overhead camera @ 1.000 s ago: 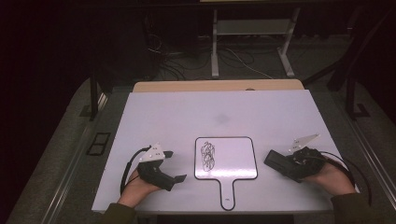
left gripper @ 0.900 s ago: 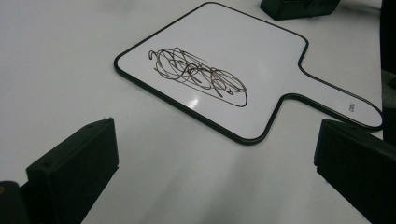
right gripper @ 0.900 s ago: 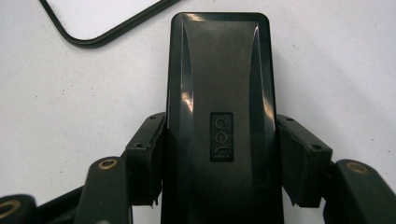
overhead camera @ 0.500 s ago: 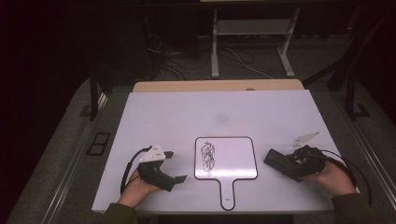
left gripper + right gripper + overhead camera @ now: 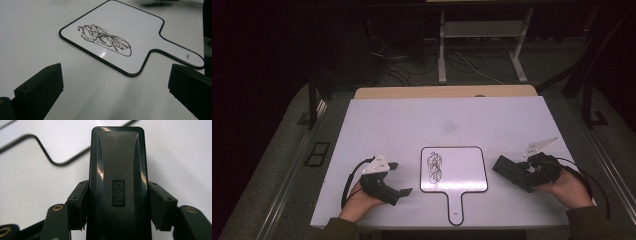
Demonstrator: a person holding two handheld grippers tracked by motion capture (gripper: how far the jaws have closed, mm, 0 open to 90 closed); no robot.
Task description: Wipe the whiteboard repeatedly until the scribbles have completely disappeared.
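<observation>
A small white handled board [image 5: 462,172] lies flat near the table's front edge, with a black scribble [image 5: 434,167] on its left half. My left gripper [image 5: 399,178] rests on the table just left of it, jaws wide open and nothing between them. In the left gripper view the board [image 5: 140,27] and scribble [image 5: 105,40] lie ahead of the left gripper [image 5: 116,75]. To the right of the board, my right gripper [image 5: 522,176] is shut on a black eraser [image 5: 507,169]. The right gripper view shows the eraser [image 5: 117,165] clamped in the right gripper [image 5: 117,205], with the board's rim [image 5: 45,150] beyond.
The white table top [image 5: 412,125] stretches well beyond the board, with a wooden strip [image 5: 442,92] at its far edge. Behind it stand a metal frame [image 5: 482,30] and cables on a dark floor. A cable trails from each gripper.
</observation>
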